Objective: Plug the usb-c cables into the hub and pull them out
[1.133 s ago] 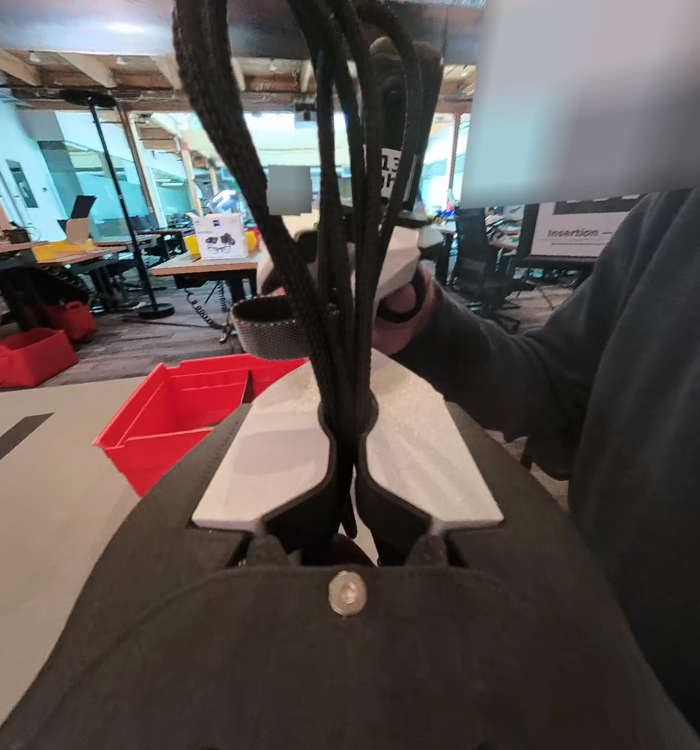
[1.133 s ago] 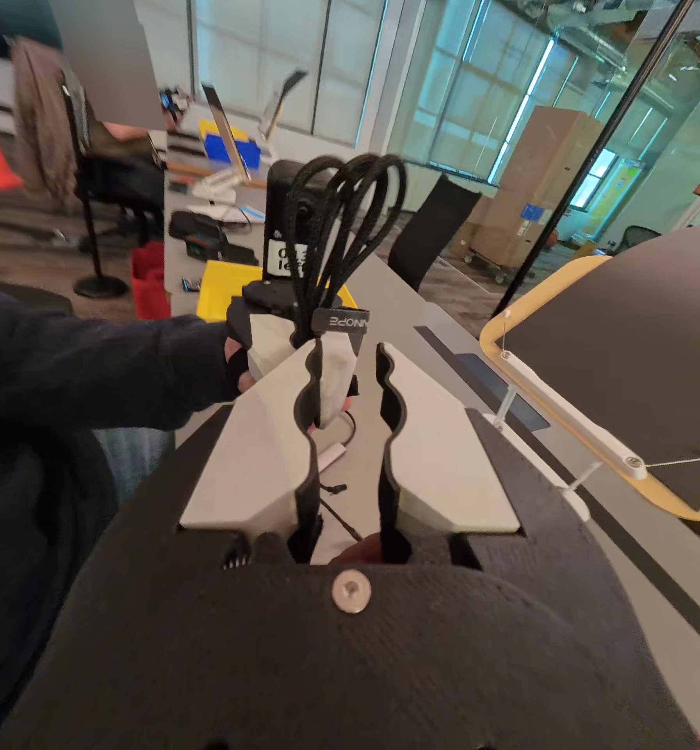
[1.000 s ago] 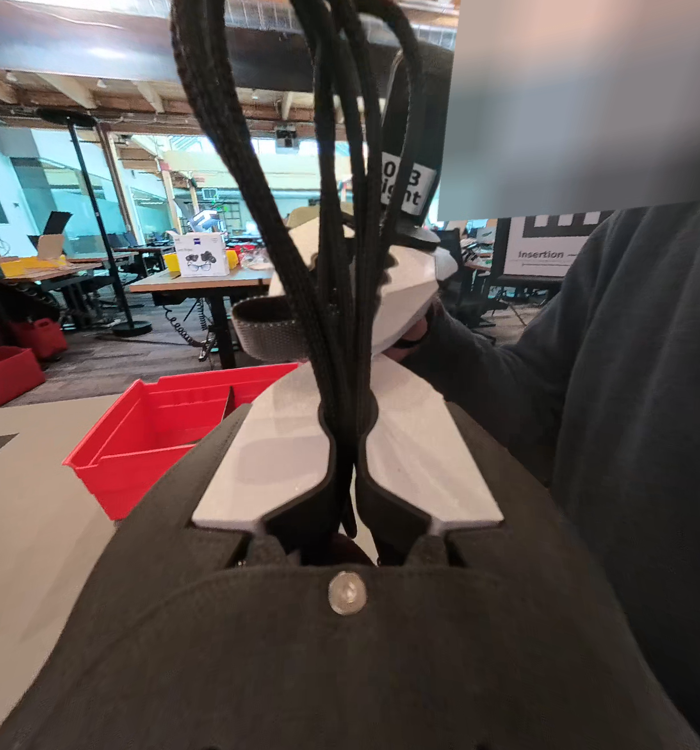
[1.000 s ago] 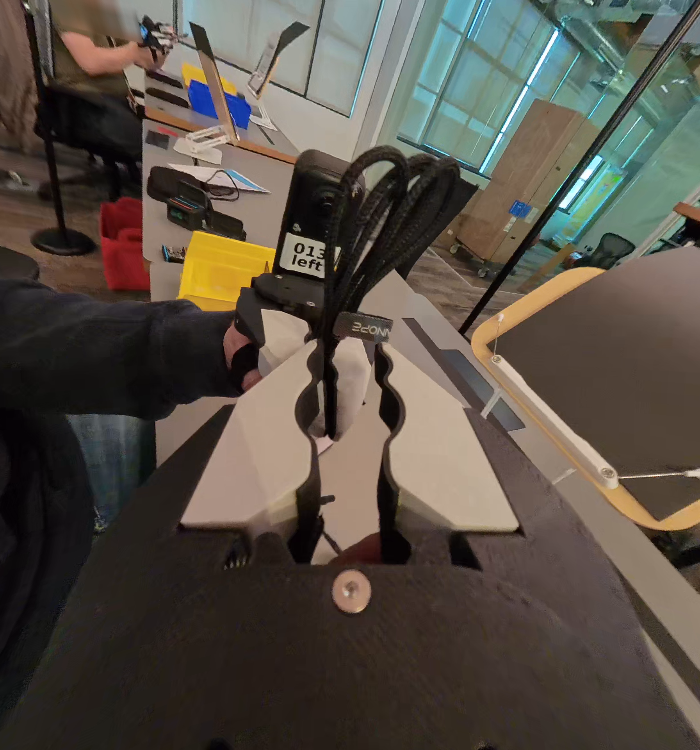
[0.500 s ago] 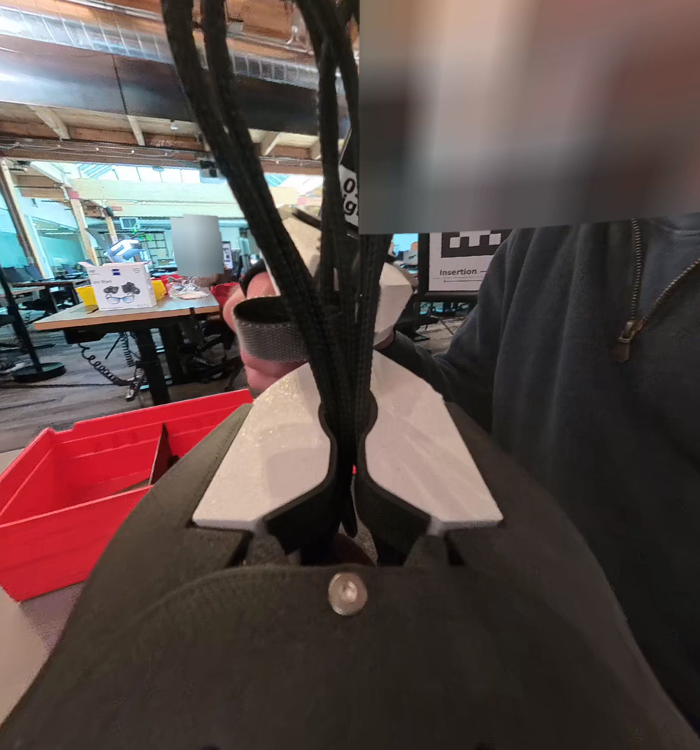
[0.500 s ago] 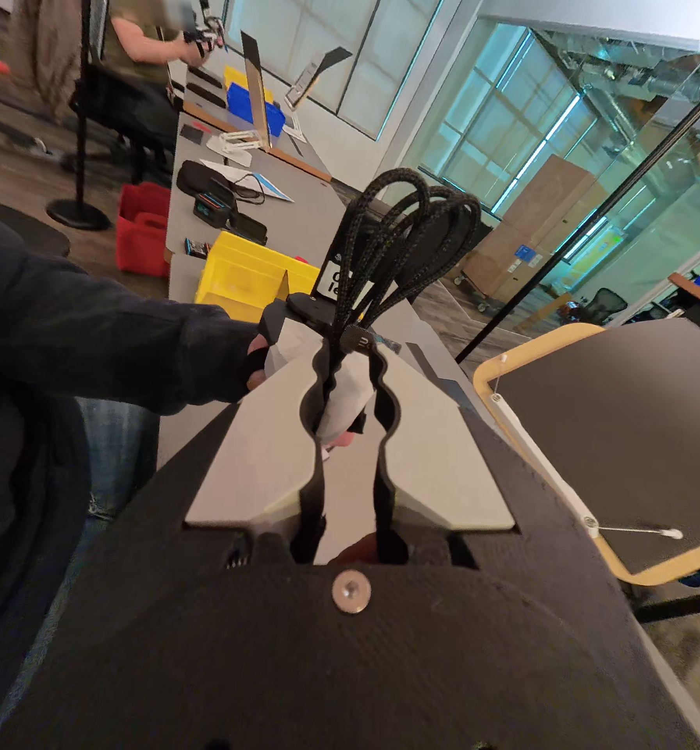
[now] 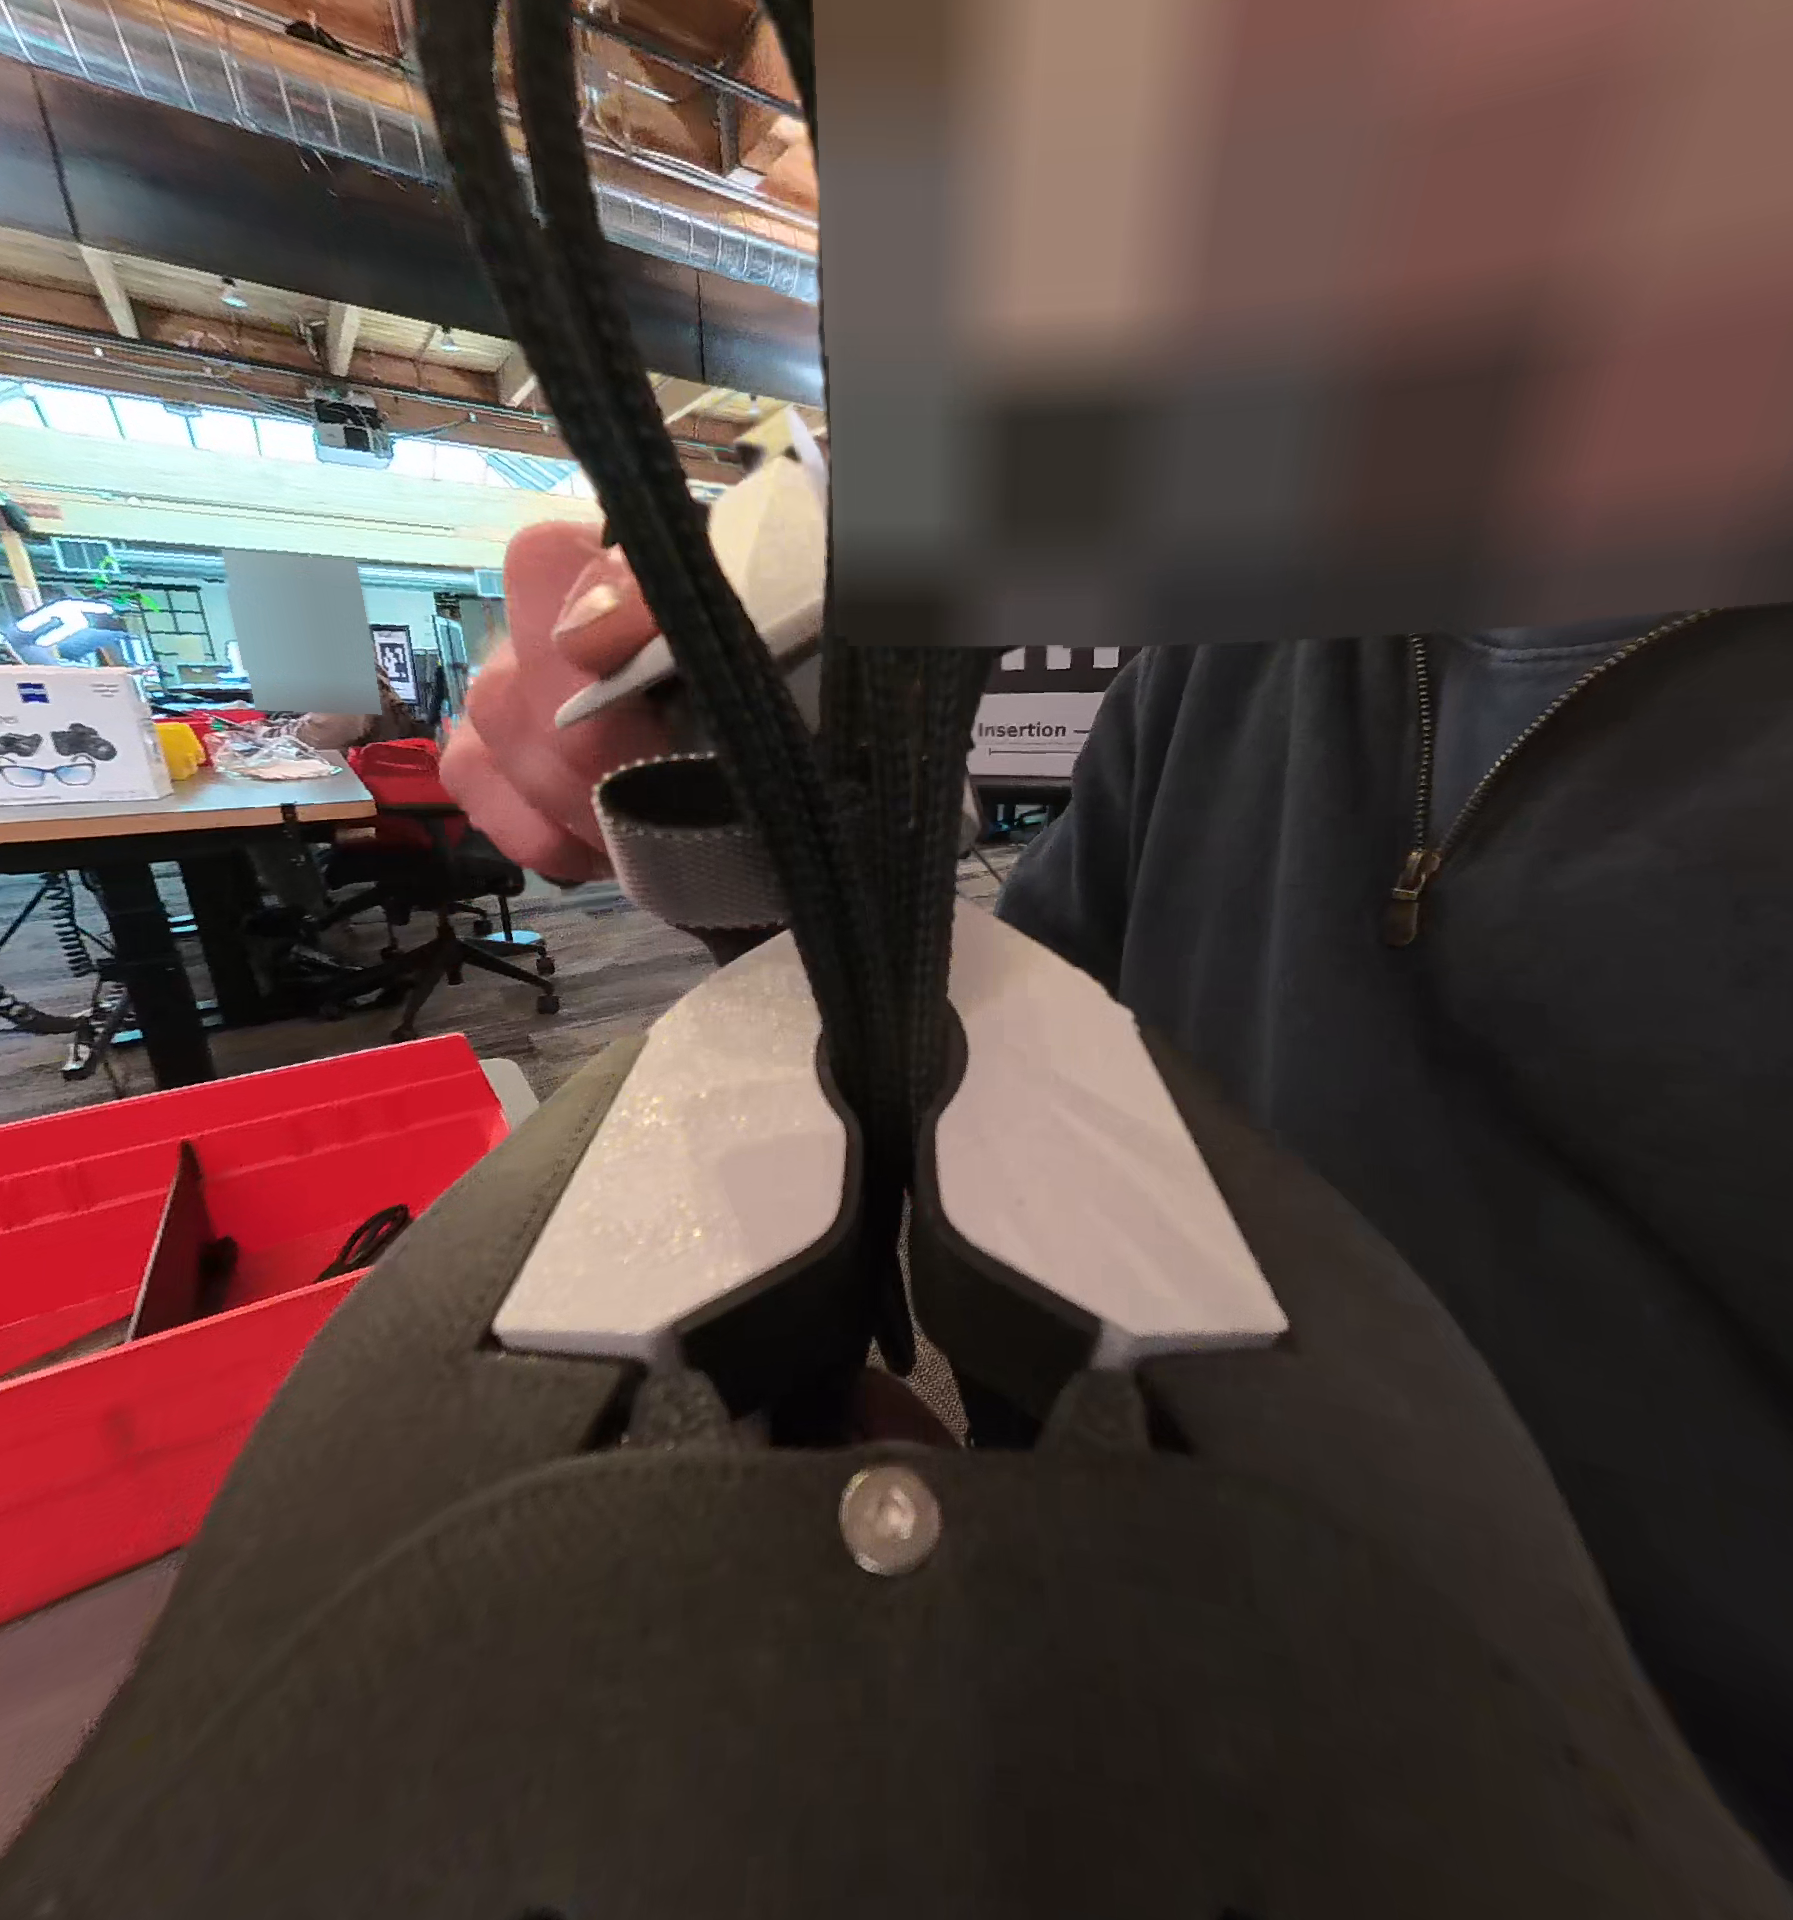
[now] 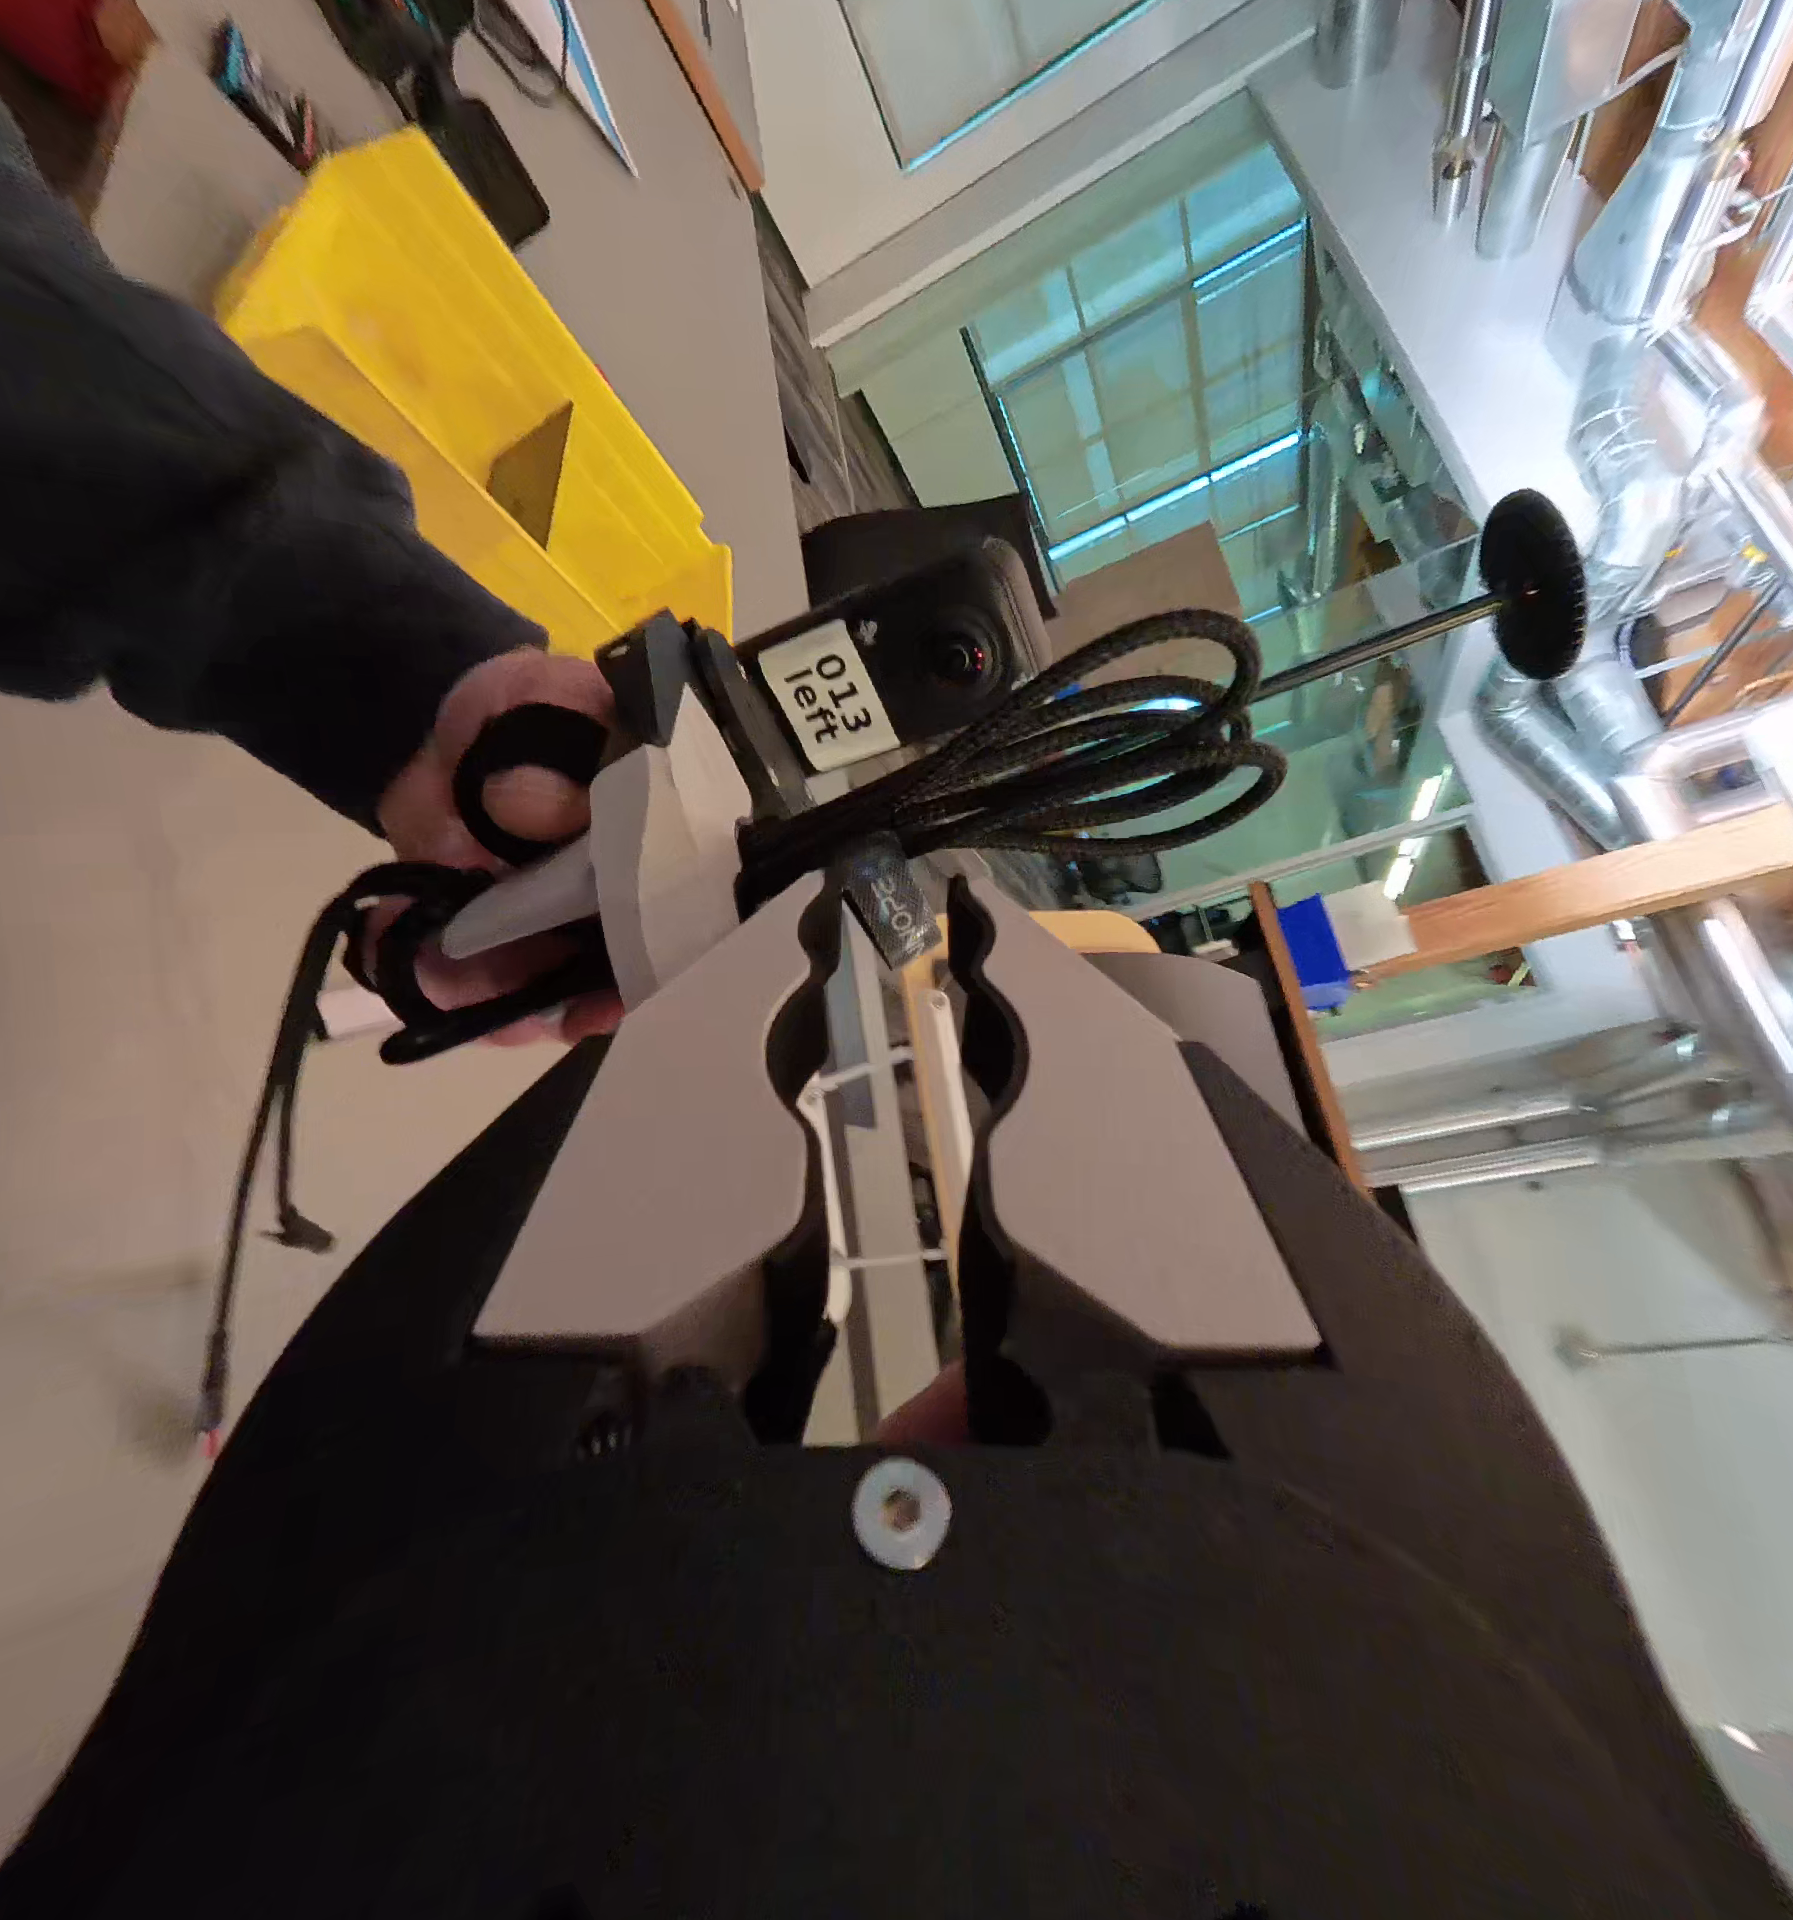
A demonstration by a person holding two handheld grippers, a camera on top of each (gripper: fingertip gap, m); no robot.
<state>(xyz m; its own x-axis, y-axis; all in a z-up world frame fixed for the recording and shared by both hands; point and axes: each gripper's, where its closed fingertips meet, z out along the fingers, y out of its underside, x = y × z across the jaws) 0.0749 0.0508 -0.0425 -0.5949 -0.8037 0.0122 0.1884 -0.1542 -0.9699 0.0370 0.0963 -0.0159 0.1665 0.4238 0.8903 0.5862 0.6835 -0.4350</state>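
My left gripper is clamped on the coiled cable bundle, loops running straight up out of the jaws in left wrist view. It's black braided cord, approx 4 loops, w/ one grey strap round it. My right gripper is open, holding nothing, tips just short of the strap; one red bin at left.

Right tongs parted, nearing strap on coiled cable bundle.
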